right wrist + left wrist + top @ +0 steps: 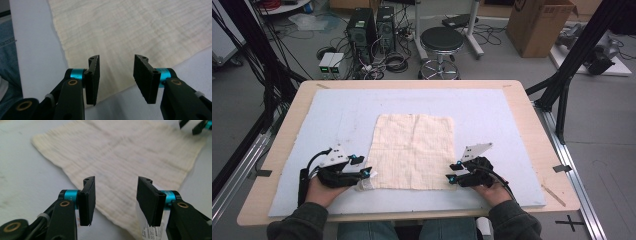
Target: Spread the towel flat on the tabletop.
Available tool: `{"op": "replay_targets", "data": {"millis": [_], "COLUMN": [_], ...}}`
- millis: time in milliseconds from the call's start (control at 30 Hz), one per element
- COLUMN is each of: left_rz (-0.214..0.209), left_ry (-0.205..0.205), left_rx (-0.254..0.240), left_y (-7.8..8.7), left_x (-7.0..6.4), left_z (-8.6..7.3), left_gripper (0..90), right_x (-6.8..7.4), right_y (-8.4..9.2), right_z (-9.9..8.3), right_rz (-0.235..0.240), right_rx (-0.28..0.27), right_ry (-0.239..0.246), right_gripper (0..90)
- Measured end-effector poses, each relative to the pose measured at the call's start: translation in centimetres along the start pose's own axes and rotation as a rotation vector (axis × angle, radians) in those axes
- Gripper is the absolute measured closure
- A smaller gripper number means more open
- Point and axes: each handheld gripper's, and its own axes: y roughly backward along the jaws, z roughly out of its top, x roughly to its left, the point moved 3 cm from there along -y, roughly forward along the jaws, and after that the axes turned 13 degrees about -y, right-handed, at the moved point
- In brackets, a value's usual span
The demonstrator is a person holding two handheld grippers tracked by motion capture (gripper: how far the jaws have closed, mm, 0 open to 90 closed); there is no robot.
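Item: cream cloth (413,151), one, square, laid flat on the pale blue mat (492,110) that covers the wooden surface (532,115); it is placed at mid-surface, slightly toward 6 o'clock. Faint fold creases are seen across it.

Left claw (368,173): held in a hand at the cloth's 7 o'clock corner, its jaws spread, with nothing pinched between them. In the left gripper view the cloth's near corner (with a small white printed tag (152,232) under it) is seen just below the jaws.

Right claw (453,172): held at the cloth's 5 o'clock corner, its jaws spread and nothing gripped. In the right gripper view the cloth's edge is seen beneath the gap between the jaws.

Both claws are pointed inward at the cloth's near edge.
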Motion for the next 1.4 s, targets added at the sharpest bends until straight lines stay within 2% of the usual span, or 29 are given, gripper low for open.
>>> {"op": "replay_targets", "data": {"millis": [67, 100, 167, 200, 267, 333, 400, 533, 567, 733, 933, 1000, 1100, 1167, 1200, 1233, 1300, 1400], "left_rz": [-0.017, -0.001, -0.001, 0.002, 0.01, 0.023, 0.032, 0.036, 0.025, 0.004, -0.011, -0.015, -0.015, -0.009, -0.007, -0.002, 0.004, 0.013], "left_ry": [-0.004, 0.009, 0.033, 0.028, 0.047, 0.033, 0.038, 0.033, 0.03, 0.017, 0.015, 0.006, 0.013, 0.024, 0.019, 0.029, 0.039, 0.065], "left_rx": [0.052, 0.069, 0.09, 0.103, 0.093, 0.103, 0.104, 0.104, 0.103, 0.099, 0.08, 0.08, 0.066, 0.052, 0.054, 0.045, 0.03, -0.02], "left_y": [-1.0, -1.4, -2.1, -2.3, -2.5, -2.4, -2.4, -2.3, -2.3, -2.3, -2.2, -2.1, -2.0, -1.8, -1.6, -1.5, -1.1, -0.3], "left_x": [-0.2, -0.1, 0.2, 0.4, 0.5, 0.6, 0.6, 0.6, 0.5, 0.1, -0.3, -0.3, -0.3, -0.3, -0.2, -0.1, 0.0, 0.4], "left_z": [-0.4, -0.5, -0.7, -0.7, -0.6, -0.7, -0.7, -0.7, -0.7, -0.6, -0.3, -0.3, -0.2, -0.1, -0.1, -0.1, -0.1, 0.0], "left_gripper": [51.2, 52.0, 54.8, 56.3, 59.5, 63.8, 70.0, 75.3, 77.4, 82.0, 79.7, 79.1, 77.9, 75.9, 74.6, 73.0, 70.5, 67.6], "right_x": [0.0, 0.0, 0.1, 0.1, 0.0, 0.0, 0.0, -0.1, -0.2, -0.5, -1.2, -1.3, -1.2, -1.2, -1.1, -1.1, -0.9, -0.6], "right_y": [-0.2, -0.4, -0.6, -0.7, -0.7, -0.7, -0.7, -0.7, -0.6, -0.4, 0.6, 0.9, 1.0, 1.2, 1.2, 1.3, 1.5, 1.6], "right_z": [-0.1, -0.1, -0.2, -0.2, -0.2, -0.2, -0.2, -0.1, 0.0, 0.1, -0.3, -0.4, -0.5, -0.6, -0.7, -0.7, -0.6, -0.5], "right_rz": [-0.004, -0.011, -0.017, -0.021, -0.028, -0.042, -0.05, -0.043, -0.042, -0.03, -0.049, -0.04, -0.042, -0.022, -0.014, -0.01, 0.018, 0.027], "right_rx": [0.017, 0.024, 0.036, 0.034, 0.033, 0.035, 0.036, 0.045, 0.051, 0.071, 0.075, 0.069, 0.074, 0.066, 0.063, 0.05, 0.013, -0.029], "right_ry": [0.008, 0.012, 0.017, 0.022, 0.029, 0.04, 0.055, 0.056, 0.063, 0.069, 0.062, 0.048, 0.066, 0.055, 0.052, 0.048, 0.03, 0.024], "right_gripper": [57.4, 57.6, 57.9, 58.8, 61.2, 64.5, 67.9, 86.9, 87.5, 88.4, 88.6, 88.5, 88.4, 88.1, 86.4, 81.6, 77.5, 71.0]}}
